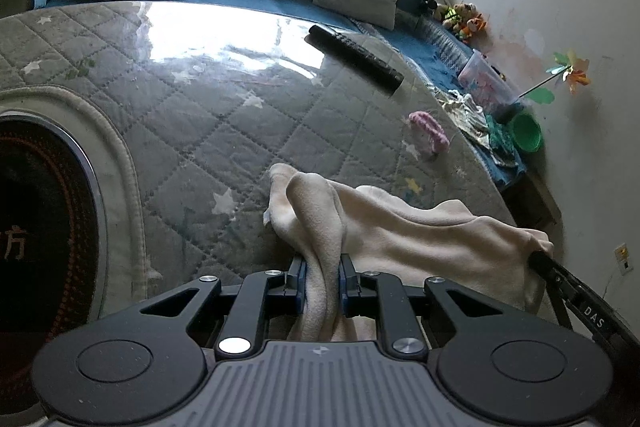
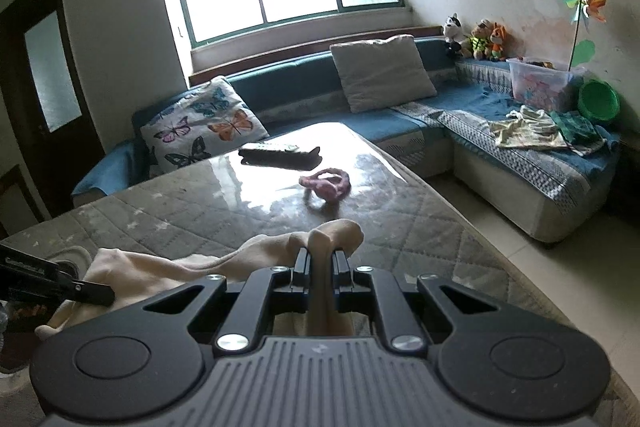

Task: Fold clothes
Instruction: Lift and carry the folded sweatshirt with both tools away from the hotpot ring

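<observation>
Left wrist view: the left claw [image 1: 322,269] is clenched on a bunched end of the one cream cloth [image 1: 420,227], which runs rightward, low over the quilted desk [image 1: 192,115], to the right claw [image 2: 321,261], clenched on the other end. The cloth's long axis lies between the two claws, neither nearer. On the desk: one remote [image 2: 280,155], one pink scrunchie [image 2: 326,185].

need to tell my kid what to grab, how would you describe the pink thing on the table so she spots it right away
Start at the big quilted grey table in front of the blue sofa. Past the cream garment, near the long black remote, lies the pink knitted loop. It is the only pink, soft, ring-shaped thing on the table.
</observation>
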The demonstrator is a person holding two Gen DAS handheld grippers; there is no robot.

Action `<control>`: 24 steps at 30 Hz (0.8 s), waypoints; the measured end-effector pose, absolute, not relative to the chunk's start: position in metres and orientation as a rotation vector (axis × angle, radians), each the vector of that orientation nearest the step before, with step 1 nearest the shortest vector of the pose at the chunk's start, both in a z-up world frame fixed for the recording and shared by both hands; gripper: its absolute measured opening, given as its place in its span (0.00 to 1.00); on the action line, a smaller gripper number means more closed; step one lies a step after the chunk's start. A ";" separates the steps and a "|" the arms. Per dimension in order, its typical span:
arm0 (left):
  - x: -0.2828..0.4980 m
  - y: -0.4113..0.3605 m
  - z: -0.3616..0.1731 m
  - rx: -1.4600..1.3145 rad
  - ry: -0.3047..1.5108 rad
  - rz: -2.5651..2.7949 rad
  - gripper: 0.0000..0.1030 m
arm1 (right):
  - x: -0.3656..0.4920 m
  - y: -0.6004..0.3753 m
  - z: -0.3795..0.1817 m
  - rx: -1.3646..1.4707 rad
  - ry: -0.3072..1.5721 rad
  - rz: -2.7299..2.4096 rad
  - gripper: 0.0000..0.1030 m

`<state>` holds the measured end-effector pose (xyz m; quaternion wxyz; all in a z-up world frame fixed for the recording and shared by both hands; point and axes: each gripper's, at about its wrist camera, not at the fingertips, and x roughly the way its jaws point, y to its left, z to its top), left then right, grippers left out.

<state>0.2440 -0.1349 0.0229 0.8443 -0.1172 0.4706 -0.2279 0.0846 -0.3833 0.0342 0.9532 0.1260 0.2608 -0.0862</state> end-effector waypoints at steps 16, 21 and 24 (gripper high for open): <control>0.238 -0.128 0.033 -0.159 0.915 -0.427 0.49 | 0.090 -0.372 0.029 0.234 0.560 -0.161 0.18; 0.240 -0.128 0.031 -0.153 0.916 -0.407 0.55 | 0.094 -0.352 0.034 0.198 0.558 -0.092 0.28; 0.241 -0.128 0.029 -0.148 0.917 -0.406 0.61 | 0.103 -0.340 0.029 0.184 0.587 -0.053 0.28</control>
